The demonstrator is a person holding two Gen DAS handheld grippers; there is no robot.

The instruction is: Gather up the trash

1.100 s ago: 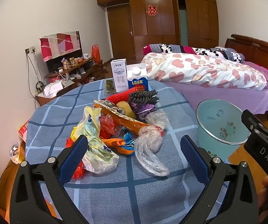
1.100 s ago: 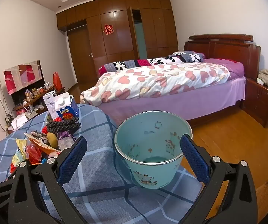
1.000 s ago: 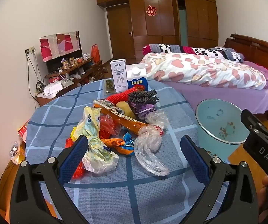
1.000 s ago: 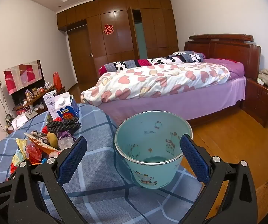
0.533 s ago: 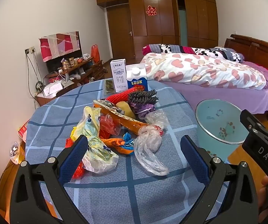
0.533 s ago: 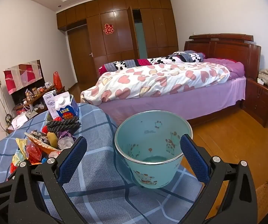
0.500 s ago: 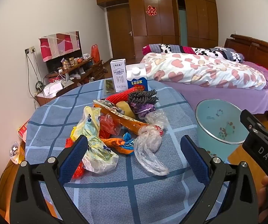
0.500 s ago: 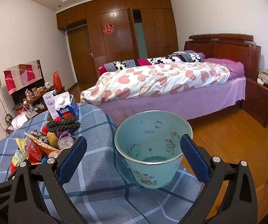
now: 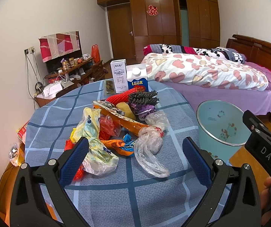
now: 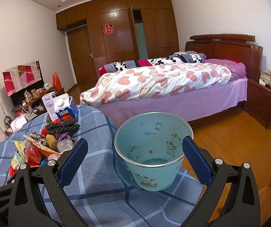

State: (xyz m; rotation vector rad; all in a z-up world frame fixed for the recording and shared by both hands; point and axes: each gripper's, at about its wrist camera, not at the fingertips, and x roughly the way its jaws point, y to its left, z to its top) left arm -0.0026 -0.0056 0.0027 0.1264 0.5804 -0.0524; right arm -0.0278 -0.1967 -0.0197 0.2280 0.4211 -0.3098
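Meanwhile, the left wrist view shows the left claw [image 9: 135,154] spread wide and empty above a checked blue desk [image 9: 131,194], facing a heap of wrappers; a clear plastic bag [image 9: 150,151] lies nearest, with a yellow bag [image 9: 93,141] beside it. Closing on the clear bag's bunched middle looks the surest pick. Two milk cartons [image 9: 128,79] stand behind the heap.

Over in the right wrist view, the right claw [image 10: 135,159] is likewise open, holding nothing, framing a teal trash bucket [image 10: 152,158] at the desk's right edge. Bare cloth between heap and bucket leaves carrying room; the rim beside the drop calls for care.
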